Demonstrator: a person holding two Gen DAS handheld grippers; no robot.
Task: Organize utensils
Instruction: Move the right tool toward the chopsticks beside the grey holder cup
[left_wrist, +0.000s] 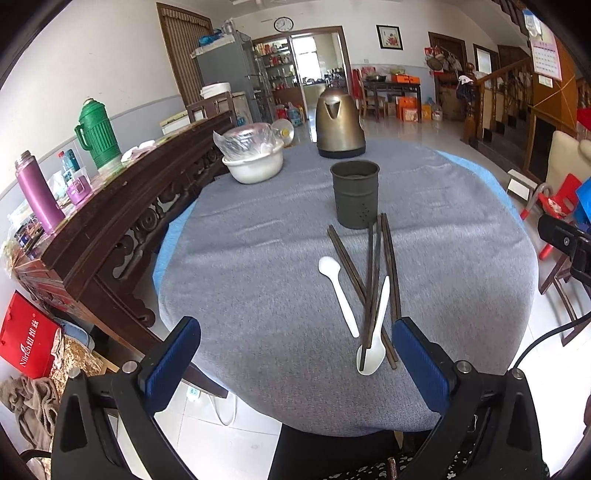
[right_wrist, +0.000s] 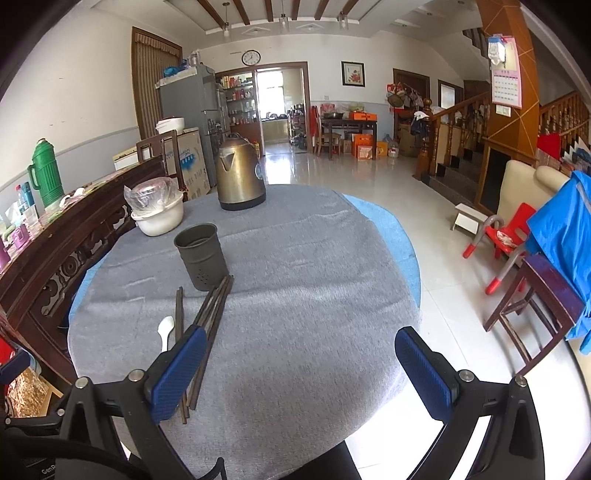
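Pre-grasp: nothing picked up yet, both tongs apart and empty.

I hold the left tongs (left_wrist: 295, 360) low at the counter (left_wrist: 258, 258) edge, chopsticks (left_wrist: 373, 280) and two spoons (left_wrist: 340, 295) lying before the holder (left_wrist: 355, 194); next I judge: close on one chopstick. Right tongs (right_wrist: 301, 363) hover alongside.

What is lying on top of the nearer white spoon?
Dark chopsticks cross over the nearer white spoon, one end resting on its bowl. Parts of the handle beneath them are hidden.
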